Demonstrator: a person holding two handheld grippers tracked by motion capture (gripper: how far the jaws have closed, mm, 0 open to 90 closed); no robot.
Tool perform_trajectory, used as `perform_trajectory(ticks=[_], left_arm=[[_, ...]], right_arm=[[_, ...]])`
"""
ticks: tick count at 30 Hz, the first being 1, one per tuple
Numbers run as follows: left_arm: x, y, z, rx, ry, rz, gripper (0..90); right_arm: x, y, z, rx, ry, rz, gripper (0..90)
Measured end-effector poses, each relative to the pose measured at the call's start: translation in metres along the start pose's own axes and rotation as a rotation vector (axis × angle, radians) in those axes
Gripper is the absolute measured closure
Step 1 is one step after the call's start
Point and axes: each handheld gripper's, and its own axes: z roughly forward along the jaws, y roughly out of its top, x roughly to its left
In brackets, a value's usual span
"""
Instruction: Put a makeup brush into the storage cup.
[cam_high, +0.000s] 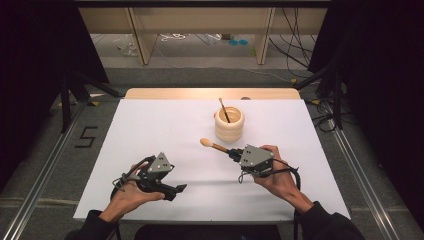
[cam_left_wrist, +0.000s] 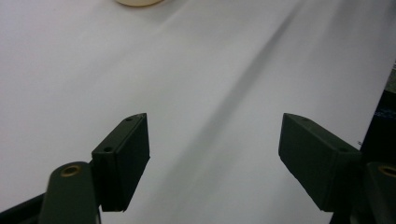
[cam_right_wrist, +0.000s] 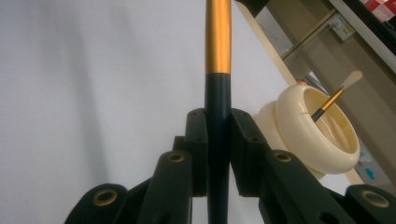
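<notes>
A brush is held over the white tabletop (cam_high: 165, 125) beside a cream holder.

The right gripper (cam_high: 233, 154) is seen right of the tabletop's middle, clamped on the dark handle of a brush (cam_high: 214, 146) whose pale head points toward the far left corner. Just beyond it, nearer the far edge, a cream ribbed holder (cam_high: 229, 125) is stood upright with a second brush (cam_high: 223, 110) leaning inside. The left gripper (cam_high: 179, 189) is held near the near edge, its fingers apart with nothing between them.

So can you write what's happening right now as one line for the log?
left tool: open, empty, over white table | right tool: shut on brush | cream holder: another brush inside
</notes>
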Motion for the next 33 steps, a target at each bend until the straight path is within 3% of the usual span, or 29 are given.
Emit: perform_trajectory(ticks=[3,12,13,16,19,20,27,29,33], left_arm=[[-0.001,-0.003,0.001,-0.016,0.011,-0.01,24.6],[-0.005,-0.01,0.008,-0.044,0.02,-0.001,24.8],[-0.007,-0.01,0.009,-0.057,0.021,-0.026,24.8],[-0.009,-0.009,0.012,-0.069,0.021,-0.032,24.9],[-0.009,-0.007,0.013,-0.081,-0.013,-0.043,24.9],[-0.01,-0.006,0.015,-0.095,-0.019,-0.069,24.9],[-0.013,0.001,0.021,-0.143,-0.033,-0.117,25.5],[-0.014,0.003,0.022,-0.144,-0.036,-0.115,25.6],[-0.012,0.01,0.019,-0.176,-0.02,-0.117,25.8]], right_arm=[[-0.005,-0.002,-0.001,-0.029,0.017,0.053,78.6],[-0.019,-0.009,-0.002,-0.155,0.079,0.286,78.6],[-0.02,-0.009,-0.002,-0.164,0.085,0.307,78.6],[-0.023,-0.01,-0.001,-0.209,0.101,0.38,78.6],[-0.025,-0.011,0.0,-0.249,0.132,0.455,78.6],[-0.025,-0.012,0.002,-0.269,0.138,0.486,78.6],[-0.024,-0.01,0.006,-0.328,0.188,0.566,78.6],[-0.024,-0.008,0.009,-0.351,0.173,0.543,78.5],[-0.021,-0.006,0.01,-0.331,0.198,0.558,78.5]])
